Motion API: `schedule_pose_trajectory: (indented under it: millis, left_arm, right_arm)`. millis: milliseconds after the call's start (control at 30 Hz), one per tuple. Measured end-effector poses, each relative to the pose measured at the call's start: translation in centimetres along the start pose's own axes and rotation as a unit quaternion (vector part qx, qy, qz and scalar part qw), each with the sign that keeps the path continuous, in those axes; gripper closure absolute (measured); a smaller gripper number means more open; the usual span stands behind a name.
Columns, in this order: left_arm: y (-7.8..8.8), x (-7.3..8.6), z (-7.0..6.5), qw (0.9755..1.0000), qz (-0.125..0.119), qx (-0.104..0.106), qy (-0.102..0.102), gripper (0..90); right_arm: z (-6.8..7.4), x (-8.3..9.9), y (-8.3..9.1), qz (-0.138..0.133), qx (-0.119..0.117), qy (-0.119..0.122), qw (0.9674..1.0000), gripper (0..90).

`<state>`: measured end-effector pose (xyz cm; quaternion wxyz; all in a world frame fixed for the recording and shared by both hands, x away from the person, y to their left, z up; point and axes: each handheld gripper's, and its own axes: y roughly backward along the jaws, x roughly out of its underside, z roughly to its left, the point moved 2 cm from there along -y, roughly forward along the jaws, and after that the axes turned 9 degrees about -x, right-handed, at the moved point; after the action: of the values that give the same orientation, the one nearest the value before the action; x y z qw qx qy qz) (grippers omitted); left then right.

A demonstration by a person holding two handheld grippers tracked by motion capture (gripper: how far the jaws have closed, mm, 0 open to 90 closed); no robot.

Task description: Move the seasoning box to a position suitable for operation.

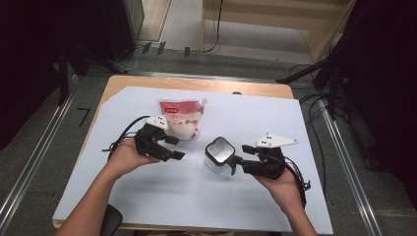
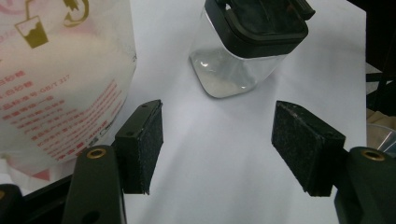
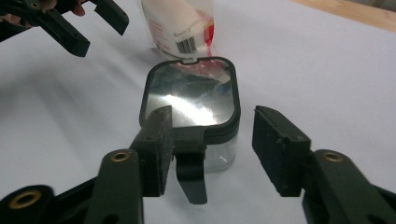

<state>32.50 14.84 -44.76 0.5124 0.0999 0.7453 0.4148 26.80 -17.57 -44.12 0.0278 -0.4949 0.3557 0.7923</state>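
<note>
A clear jar (image 1: 218, 156) with a black clip lid stands upright near the middle of the white-covered worktop (image 1: 147, 196); a red-and-white pouch (image 1: 181, 118) stands beyond it toward the far edge, a little to the left, apart from the jar. The right tool (image 1: 237, 158) reaches the jar from the right with jaws spread, one pad just beside the lid's latch, nothing pinched; the left tool (image 1: 173, 147) hovers spread and empty just in front of the pouch, with bare worktop between it and the jar.
</note>
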Motion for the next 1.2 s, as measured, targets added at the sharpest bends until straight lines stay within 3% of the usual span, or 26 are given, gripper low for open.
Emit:
schedule_pose_trajectory:
  millis: [367, 567, 700, 1000, 1200]
  left_arm:
    - [-0.5, -0.5, -0.4, 1.0000, 0.004, 0.004, -0.006, 35.1]
    - [-1.1, -0.9, -0.8, 0.9999, 0.007, 0.009, -0.013, 35.1]
    - [-1.5, -1.2, -1.1, 0.9996, 0.011, 0.016, -0.019, 35.1]
    - [-2.2, -1.4, -1.3, 0.9994, 0.014, 0.023, -0.020, 35.1]
    - [-2.6, -1.6, -1.5, 0.9994, 0.020, 0.018, -0.021, 35.1]
  right_arm:
    - [-0.1, 1.8, 1.0, 0.002, 0.004, -0.017, 0.9999, 67.9]
    - [0.1, 2.6, 0.7, 0.014, -0.010, -0.025, 0.9995, 78.8]
    - [0.5, 3.0, 0.3, 0.030, -0.007, -0.006, 0.9995, 89.5]
    - [1.1, 3.7, -0.9, 0.035, -0.035, -0.019, 0.9986, 90.0]
    - [1.4, 4.1, -2.1, 0.057, -0.053, -0.016, 0.9969, 90.0]
